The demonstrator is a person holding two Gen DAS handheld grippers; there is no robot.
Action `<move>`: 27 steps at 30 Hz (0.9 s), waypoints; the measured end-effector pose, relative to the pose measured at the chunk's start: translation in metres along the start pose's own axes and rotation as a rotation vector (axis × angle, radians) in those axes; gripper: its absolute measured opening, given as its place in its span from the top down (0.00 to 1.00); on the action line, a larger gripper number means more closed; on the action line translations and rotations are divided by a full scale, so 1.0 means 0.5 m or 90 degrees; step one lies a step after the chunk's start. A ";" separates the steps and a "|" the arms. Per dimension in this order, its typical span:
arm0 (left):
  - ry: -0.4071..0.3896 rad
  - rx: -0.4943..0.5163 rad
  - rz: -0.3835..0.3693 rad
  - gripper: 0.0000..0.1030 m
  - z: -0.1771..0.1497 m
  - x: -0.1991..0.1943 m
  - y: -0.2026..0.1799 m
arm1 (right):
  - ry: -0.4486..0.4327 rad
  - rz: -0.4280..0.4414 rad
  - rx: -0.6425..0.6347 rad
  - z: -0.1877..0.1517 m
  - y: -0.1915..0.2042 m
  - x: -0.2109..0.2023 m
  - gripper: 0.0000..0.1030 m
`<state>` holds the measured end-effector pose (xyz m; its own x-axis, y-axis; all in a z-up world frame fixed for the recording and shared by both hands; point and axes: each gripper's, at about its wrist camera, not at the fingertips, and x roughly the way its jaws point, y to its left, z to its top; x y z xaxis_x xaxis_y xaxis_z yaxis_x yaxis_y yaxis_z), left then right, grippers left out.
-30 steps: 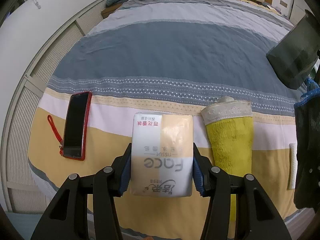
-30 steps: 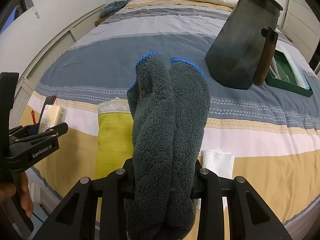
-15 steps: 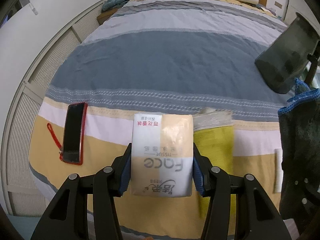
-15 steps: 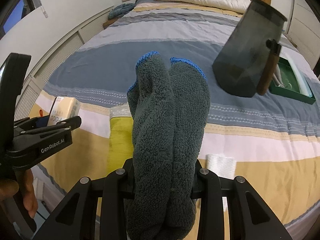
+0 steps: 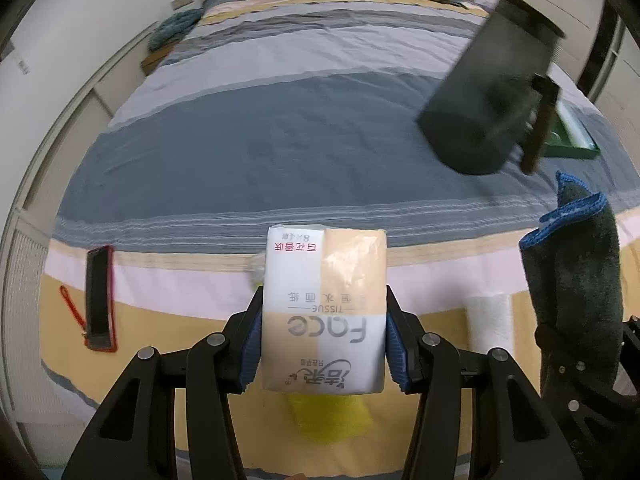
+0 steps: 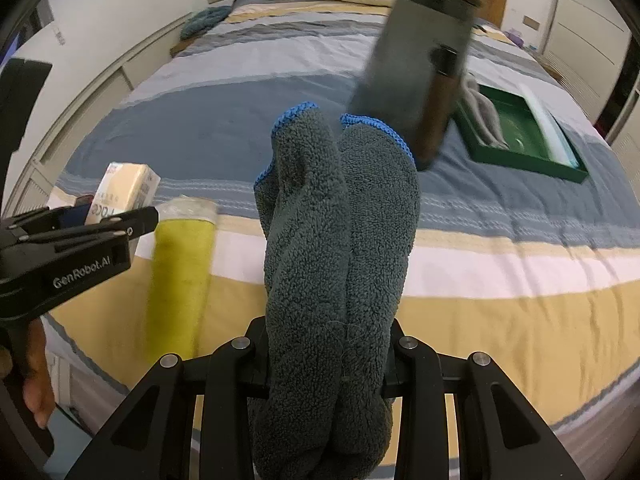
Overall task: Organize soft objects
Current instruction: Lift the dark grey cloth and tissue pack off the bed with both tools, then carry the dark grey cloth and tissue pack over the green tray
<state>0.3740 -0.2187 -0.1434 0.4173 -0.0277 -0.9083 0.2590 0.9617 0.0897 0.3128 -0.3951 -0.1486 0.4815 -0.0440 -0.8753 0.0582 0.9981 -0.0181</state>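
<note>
Rising higher — tissue pack (image 5: 325,312) aloft

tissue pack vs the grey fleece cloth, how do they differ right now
The tissue pack is a smooth, glossy white-and-peach block with print, and keeps its boxy shape; the grey fleece cloth is fuzzy, blue-edged, folded and slumps below the jaws. The left gripper clamps the pack by its sides; the right gripper pinches the cloth mid-length. Both are held above the striped bed.
</note>
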 end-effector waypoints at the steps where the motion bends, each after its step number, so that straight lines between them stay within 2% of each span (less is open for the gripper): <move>1: 0.001 0.006 -0.006 0.55 0.001 -0.002 -0.014 | 0.003 -0.004 0.004 -0.003 -0.011 -0.001 0.68; 9: -0.001 0.071 -0.047 0.55 0.001 -0.011 -0.117 | 0.016 -0.039 0.035 -0.024 -0.084 -0.025 0.68; 27: 0.005 0.173 -0.100 0.55 -0.007 -0.007 -0.318 | 0.024 -0.114 0.139 -0.083 -0.256 -0.066 0.68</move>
<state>0.3284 -0.3703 -0.1560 0.3465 -0.1674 -0.9230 0.5433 0.8379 0.0520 0.2531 -0.5197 -0.1373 0.4138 -0.2130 -0.8851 0.3280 0.9418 -0.0733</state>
